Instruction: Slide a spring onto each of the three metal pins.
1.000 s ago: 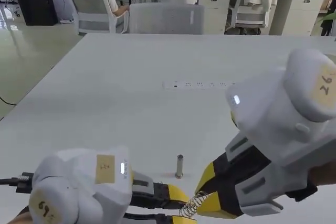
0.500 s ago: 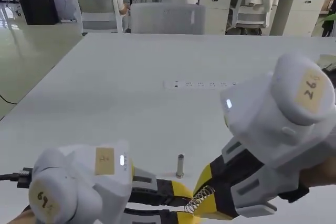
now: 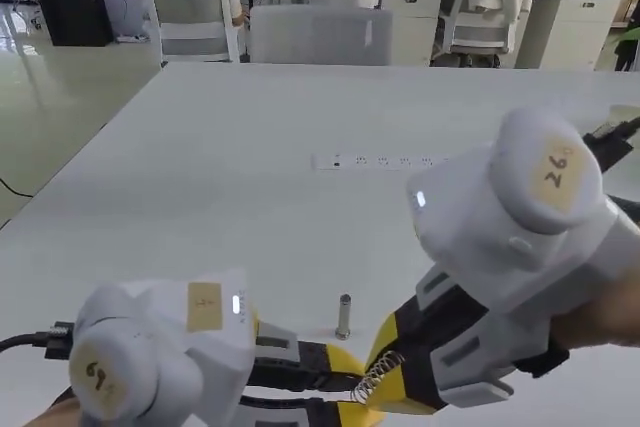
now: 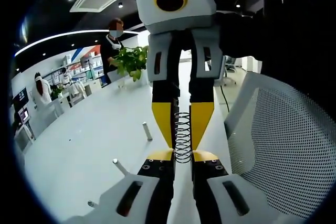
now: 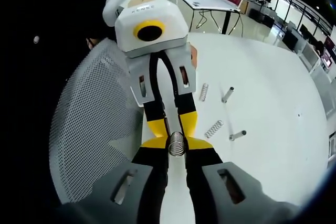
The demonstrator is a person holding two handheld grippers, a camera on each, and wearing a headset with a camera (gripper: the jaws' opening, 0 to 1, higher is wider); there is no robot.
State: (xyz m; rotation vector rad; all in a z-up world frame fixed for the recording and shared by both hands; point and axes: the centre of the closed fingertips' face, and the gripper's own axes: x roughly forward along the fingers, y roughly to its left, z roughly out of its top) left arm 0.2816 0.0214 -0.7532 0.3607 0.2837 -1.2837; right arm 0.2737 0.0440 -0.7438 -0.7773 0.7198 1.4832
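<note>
Bright wire spring [image 4: 182,139] and dull metal pin [image 3: 343,316] — smooth, matt white bench [image 3: 230,197]; pale perforated mesh chair back [image 4: 283,145].

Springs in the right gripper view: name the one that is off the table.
The held spring, clamped in the right gripper; the two loose springs lie on the table.

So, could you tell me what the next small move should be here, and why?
Probably open the left gripper a little, leaving the spring to the right gripper. Both sets of jaws look closed on that one spring, and the upright pin just beyond stands bare.
</note>
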